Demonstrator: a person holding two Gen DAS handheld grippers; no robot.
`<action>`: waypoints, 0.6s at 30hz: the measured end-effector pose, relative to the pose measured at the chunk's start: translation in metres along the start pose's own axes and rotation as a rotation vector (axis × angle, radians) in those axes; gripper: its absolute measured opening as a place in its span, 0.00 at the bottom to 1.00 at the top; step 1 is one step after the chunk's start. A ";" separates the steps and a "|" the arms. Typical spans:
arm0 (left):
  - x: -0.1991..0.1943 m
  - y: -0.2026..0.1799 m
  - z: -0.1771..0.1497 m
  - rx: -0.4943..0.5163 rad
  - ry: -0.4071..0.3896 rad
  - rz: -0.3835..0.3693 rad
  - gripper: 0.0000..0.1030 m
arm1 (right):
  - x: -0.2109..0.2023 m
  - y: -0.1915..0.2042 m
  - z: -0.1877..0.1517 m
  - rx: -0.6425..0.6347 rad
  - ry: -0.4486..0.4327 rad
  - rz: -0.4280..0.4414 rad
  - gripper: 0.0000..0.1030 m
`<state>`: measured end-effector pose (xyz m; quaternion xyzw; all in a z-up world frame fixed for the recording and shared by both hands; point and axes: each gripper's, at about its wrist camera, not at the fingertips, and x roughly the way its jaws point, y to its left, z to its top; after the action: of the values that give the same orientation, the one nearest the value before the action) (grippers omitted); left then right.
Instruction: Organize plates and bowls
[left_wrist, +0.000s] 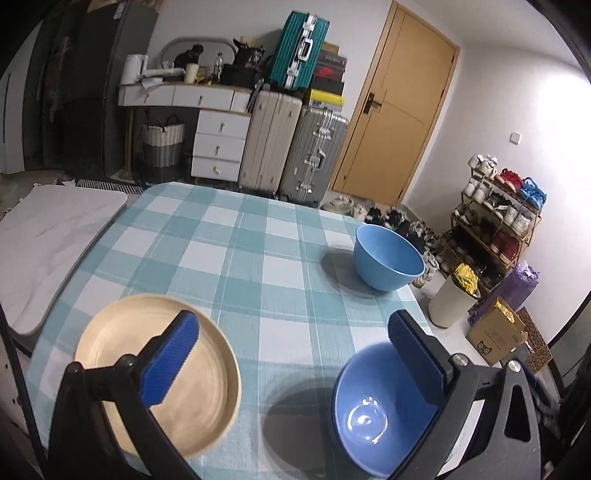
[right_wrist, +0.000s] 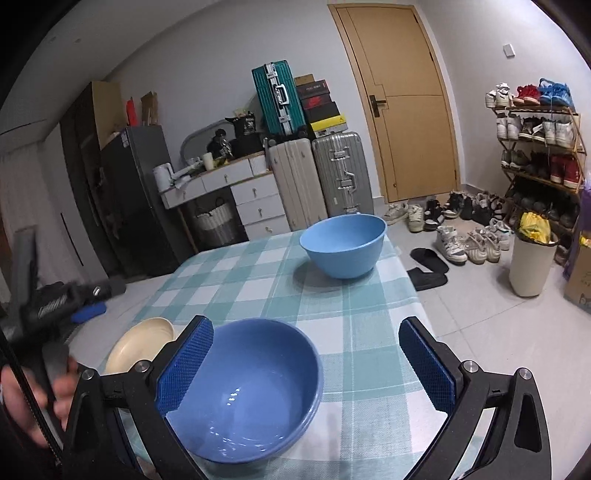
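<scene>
Between the right tongs' spread, empty jaws: near blue bowl. Left tongs open, empty, over cream plate. Risk: shallow rim grip lets smooth bowl slip.

On the table before me, a plate lies to my left, a bowl near on my right, and another bowl behind it at the table's far edge.
</scene>
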<state>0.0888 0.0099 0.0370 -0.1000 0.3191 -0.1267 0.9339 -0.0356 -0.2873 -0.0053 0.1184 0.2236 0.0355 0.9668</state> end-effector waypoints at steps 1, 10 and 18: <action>0.005 -0.002 0.009 0.004 0.031 0.004 1.00 | 0.000 0.000 0.003 0.003 0.007 0.011 0.99; 0.090 -0.036 0.098 0.090 0.310 0.046 1.00 | 0.026 -0.007 0.066 0.002 0.129 0.026 0.99; 0.193 -0.056 0.121 0.095 0.476 0.144 1.00 | 0.097 -0.052 0.129 0.099 0.281 0.015 0.99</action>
<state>0.3021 -0.0880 0.0360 -0.0007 0.5300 -0.0948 0.8426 0.1092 -0.3536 0.0535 0.1613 0.3573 0.0479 0.9187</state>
